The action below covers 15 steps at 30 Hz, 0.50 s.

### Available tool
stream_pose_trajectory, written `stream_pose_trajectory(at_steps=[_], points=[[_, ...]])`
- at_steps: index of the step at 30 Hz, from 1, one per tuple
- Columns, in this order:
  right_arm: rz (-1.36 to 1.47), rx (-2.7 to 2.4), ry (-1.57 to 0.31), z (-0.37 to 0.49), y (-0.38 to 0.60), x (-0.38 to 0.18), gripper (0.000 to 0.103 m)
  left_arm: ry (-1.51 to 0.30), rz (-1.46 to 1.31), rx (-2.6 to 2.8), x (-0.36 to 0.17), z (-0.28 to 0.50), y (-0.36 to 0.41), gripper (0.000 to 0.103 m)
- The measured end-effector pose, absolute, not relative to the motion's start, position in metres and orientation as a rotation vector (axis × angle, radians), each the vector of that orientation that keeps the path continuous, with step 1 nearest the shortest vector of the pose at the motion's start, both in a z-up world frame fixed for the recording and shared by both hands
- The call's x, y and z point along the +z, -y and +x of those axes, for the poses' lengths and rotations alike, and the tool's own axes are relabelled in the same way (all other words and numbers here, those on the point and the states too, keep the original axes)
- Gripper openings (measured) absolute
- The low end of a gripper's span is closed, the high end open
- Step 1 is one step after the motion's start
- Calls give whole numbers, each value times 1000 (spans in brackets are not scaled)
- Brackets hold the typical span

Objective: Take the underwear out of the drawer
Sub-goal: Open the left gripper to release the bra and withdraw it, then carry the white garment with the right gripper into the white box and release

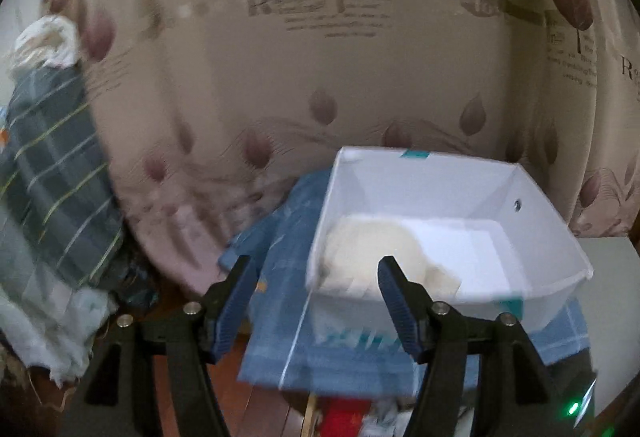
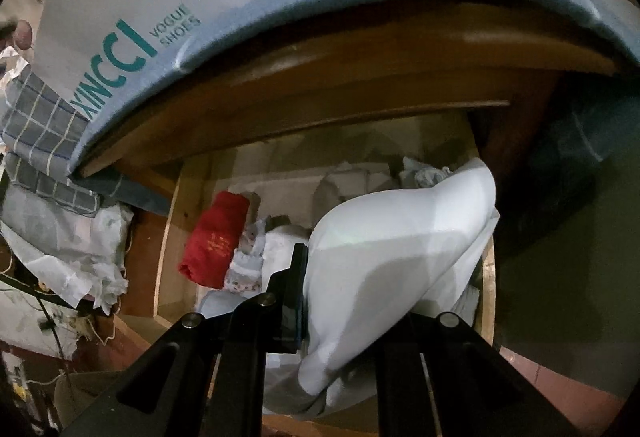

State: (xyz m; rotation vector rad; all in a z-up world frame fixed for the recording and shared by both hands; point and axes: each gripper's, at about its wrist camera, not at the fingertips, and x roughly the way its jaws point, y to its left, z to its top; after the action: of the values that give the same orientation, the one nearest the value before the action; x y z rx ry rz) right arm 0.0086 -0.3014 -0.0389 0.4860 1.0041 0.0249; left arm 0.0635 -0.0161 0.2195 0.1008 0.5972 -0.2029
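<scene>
Nearest in the right wrist view, the right gripper (image 2: 340, 301) has its fingers pinching white underwear (image 2: 384, 257), which bulges up over the open drawer (image 2: 172, 237). The cloth hides the right finger. The drawer's pale wooden walls frame a crowded inside: a red roll (image 2: 214, 237) along the left wall, patterned cloth just beside it, and more pale cloth farther back. A wooden edge overhangs the drawer, leaving a narrow gap above.

In the left wrist view, the left gripper (image 1: 312, 301) has its fingers spread, holding nothing. Just beyond them an open white box (image 1: 552, 237) sits on a blue cloth (image 1: 280, 317). A pale item (image 1: 376, 249) lies inside the box. A patterned curtain (image 1: 260, 77) hangs behind.
</scene>
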Motion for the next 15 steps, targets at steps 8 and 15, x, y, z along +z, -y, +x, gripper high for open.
stream_pose_trajectory(at_steps=[8, 15], points=[[402, 54, -1002, 5, 281, -11, 12, -709, 63, -149, 139, 31, -14, 65], [338, 67, -1006, 1, 269, 30, 12, -905, -78, -119, 64, 32, -35, 65]])
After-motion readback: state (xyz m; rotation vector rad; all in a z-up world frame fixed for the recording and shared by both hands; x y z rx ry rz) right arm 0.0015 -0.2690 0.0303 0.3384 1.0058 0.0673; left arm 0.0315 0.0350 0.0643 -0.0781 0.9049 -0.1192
